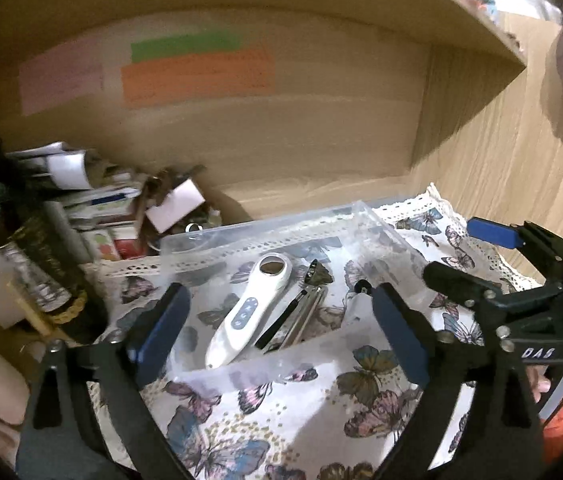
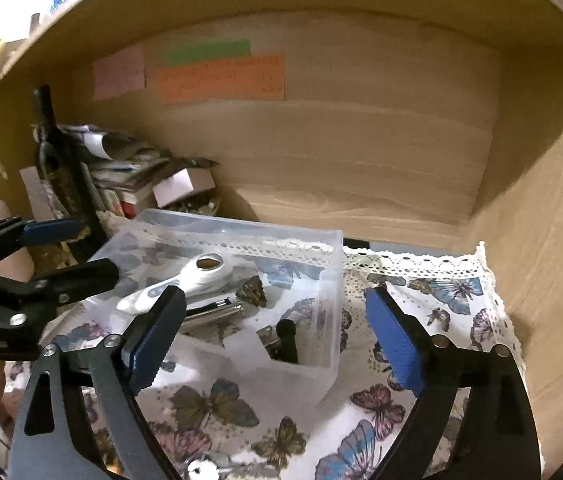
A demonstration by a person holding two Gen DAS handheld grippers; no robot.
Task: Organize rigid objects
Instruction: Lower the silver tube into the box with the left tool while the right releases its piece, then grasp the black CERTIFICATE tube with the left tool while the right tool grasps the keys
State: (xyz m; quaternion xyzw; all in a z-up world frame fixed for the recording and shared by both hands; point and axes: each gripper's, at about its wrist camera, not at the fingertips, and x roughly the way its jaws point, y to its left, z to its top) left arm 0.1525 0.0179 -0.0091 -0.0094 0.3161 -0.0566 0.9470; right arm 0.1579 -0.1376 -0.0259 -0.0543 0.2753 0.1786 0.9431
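The clear plastic bin [image 1: 281, 240] sits just ahead of both grippers on a butterfly-print cloth [image 1: 301, 412] that covers the bench. It already holds a white handheld device with a round head [image 1: 251, 304], a black-handled slim tool [image 1: 281, 322], and some metal implements [image 1: 305, 312] lying alongside it. In the near corner compartment, straight ahead of the right gripper [image 2: 277, 340], is a black-knobbed metal piece [image 2: 285, 340]; what it is cannot be told.

Both grippers are spread wide and hold nothing. The left gripper [image 1: 281, 332] hovers in front of the bin's near wall, its fingers straddling the white device as seen from its camera. The right gripper's tips flank the bin's corner.

Likely trouble from here: the bin looks light and rests on loose cloth, so a finger catching its wall could shove or tip it and scatter the contents. The thin metal tools lie pressed together, so a pinch might lift two or slip off. The grippers are also close enough together to collide.

Beyond the bin, to the left, a heap of papers and small boxes [image 1: 101, 208] crowds the bench, with a dark bottle [image 1: 37, 248] beside it. Coloured paper notes [image 1: 197, 72] are stuck on the wooden back panel [image 1: 281, 140] ahead. A small white item [image 2: 203, 470] lies on the cloth below the right gripper.
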